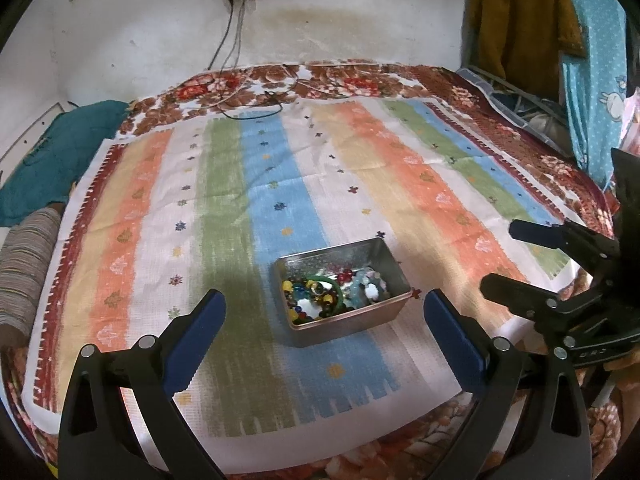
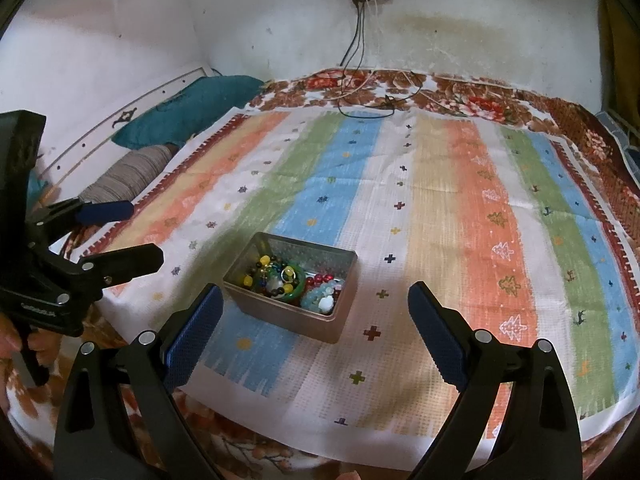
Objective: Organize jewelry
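1. Between your left gripper's (image 1: 325,312) blue-padded fingers, which stand spread wide and hold nothing, the left wrist view shows a rectangular metal tin (image 1: 394,305) just ahead on the striped cloth (image 1: 240,184).
2. Same view: the tin's long axis runs from near left to far right across your line of reach. Its shiny walls hold a heap of jewelry, with a smooth green bangle (image 1: 335,283), round glossy multicoloured beads (image 1: 298,286) and pale blue beads (image 1: 362,286) tangled together.
3. Same view: your right gripper (image 1: 496,254) enters from the right, its black fingers parted and empty, beside the tin but apart from it.
4. Right wrist view: your right gripper (image 2: 316,312) also stands wide open and empty. The tin (image 2: 280,316) sits ahead and a little left of centre, close to the left finger's pad (image 2: 196,332), its long axis angled from far left to near right.
5. Same view: your left gripper (image 2: 128,236) shows at the left edge, open, further from the tin than it looks in its own view.
6. Judgement: both grippers are about equally near. All the jewelry lies mixed in the tin and none on the woven, waffle-textured cloth, which fits either pieces waiting to be laid out or pieces gathered away. The bangle, rigid and raised, looks easiest to pinch.
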Available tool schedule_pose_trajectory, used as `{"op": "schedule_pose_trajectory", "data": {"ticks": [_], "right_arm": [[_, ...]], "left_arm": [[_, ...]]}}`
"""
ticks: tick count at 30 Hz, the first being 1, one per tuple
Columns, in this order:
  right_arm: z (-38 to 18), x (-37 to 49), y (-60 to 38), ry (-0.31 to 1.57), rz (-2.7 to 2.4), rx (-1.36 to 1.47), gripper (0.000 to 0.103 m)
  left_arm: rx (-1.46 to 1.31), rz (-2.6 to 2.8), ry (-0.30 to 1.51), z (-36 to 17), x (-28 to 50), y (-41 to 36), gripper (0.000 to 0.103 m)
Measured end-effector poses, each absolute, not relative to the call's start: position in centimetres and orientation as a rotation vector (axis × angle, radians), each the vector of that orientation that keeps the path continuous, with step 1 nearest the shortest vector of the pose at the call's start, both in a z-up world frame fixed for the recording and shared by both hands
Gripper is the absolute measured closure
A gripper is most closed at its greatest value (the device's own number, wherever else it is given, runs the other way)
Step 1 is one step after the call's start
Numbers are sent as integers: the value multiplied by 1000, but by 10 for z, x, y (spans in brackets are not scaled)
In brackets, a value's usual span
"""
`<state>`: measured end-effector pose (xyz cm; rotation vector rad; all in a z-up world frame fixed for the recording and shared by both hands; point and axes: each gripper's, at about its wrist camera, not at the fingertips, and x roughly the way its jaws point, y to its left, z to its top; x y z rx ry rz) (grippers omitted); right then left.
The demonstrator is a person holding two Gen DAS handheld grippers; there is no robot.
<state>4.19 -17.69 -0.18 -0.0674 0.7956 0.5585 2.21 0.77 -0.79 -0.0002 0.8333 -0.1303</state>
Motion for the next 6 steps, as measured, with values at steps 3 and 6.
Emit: {"op": "schedule_pose_trajectory", "data": {"ticks": [3,6], "right_arm": [[-2,42,-177,796,558,-68,9],[-2,42,-177,796,559,-66,9]], "left_arm": [[9,-130,830,-8,22,7,6],[15,-133,836,-9,22,5,6]]}}
